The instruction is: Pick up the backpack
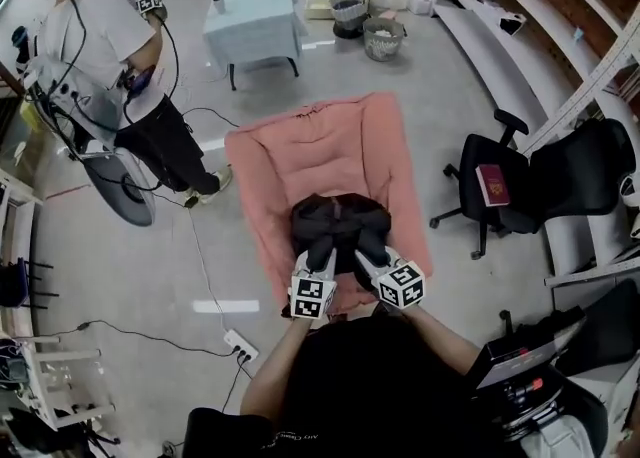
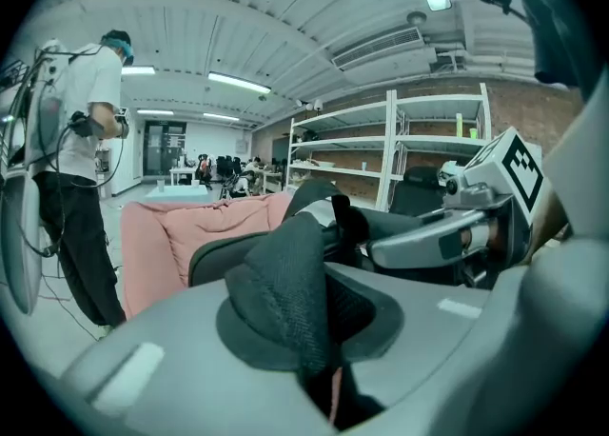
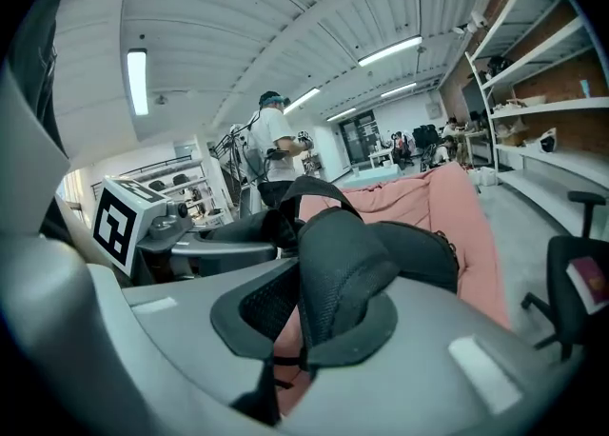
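Observation:
A black backpack (image 1: 340, 218) lies on the near end of a pink cushion (image 1: 300, 151) on the floor. My two grippers reach into it side by side from the near side. The left gripper (image 1: 322, 251) is shut on a padded black shoulder strap (image 2: 285, 282), which folds up out of the slot between its jaws (image 2: 324, 372). My right gripper (image 1: 368, 246) is shut on the other padded strap (image 3: 343, 272), pinched in the same way (image 3: 295, 358). The backpack's body (image 3: 428, 253) shows beyond the right jaws, resting on the cushion (image 3: 428, 201).
A standing person (image 1: 110, 56) with cabled gear is at the far left. A black office chair (image 1: 530, 186) carrying a red book stands to the right, with shelving (image 1: 560, 36) behind it. Beyond the cushion are a small table (image 1: 255, 26) and baskets (image 1: 383, 38). A power strip (image 1: 240, 348) lies on the floor.

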{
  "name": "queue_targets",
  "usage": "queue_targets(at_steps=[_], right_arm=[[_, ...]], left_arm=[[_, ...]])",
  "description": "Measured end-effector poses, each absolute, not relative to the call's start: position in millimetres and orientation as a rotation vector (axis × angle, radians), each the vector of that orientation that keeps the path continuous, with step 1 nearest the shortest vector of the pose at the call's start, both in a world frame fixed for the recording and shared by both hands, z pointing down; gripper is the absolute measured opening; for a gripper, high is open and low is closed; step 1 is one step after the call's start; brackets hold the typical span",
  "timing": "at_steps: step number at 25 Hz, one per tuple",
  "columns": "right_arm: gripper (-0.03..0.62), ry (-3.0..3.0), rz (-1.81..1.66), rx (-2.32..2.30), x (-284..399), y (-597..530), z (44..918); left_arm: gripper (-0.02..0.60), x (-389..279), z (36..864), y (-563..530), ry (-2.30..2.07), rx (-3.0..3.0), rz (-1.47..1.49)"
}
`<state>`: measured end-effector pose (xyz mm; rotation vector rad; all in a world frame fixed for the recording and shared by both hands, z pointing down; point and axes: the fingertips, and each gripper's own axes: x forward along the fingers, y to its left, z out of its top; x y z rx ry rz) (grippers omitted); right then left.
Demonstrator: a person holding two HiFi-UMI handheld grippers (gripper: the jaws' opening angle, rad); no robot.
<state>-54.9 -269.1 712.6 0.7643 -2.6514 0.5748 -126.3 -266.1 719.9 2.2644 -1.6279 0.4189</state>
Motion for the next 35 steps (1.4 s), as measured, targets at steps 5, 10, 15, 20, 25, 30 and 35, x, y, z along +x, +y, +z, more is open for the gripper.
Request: queue_targets(at_steps=[5,10,15,20,25,30,35], right_arm=[[0.054,-2.621,0.557,0.796,-47,-271,718],[0.054,-2.594,0.533,0.843,-59,-270,715],[0.054,-2.579,0.514,0.813,-65,-274,716],[0.054,-2.552,0.458,0.798,-56,-287,714],[0.052,-2.517,0.405,0.791,-51,-291,711],[0.052,-2.487,0.32,0.817,-48,-298,716],[0.054,-2.473,0.304,0.806,-48,-310,712]], left_arm=[[0.049,-119,721,-267,-1.621,2.282,0.462],[0.052,-133,716,-264,-1.615,2.3,0.517],[0.061,-138,716,-269,-1.654,2.288,0.509],[0.061,-129,719,-280,-1.688,2.273,0.545],[0.061,-123,720,-283,-1.696,2.262,0.576],[0.061,-122,724,-290,-1.699,2.266,0.603],[0.061,-124,722,-304,-1.714,2.24,0.647]])
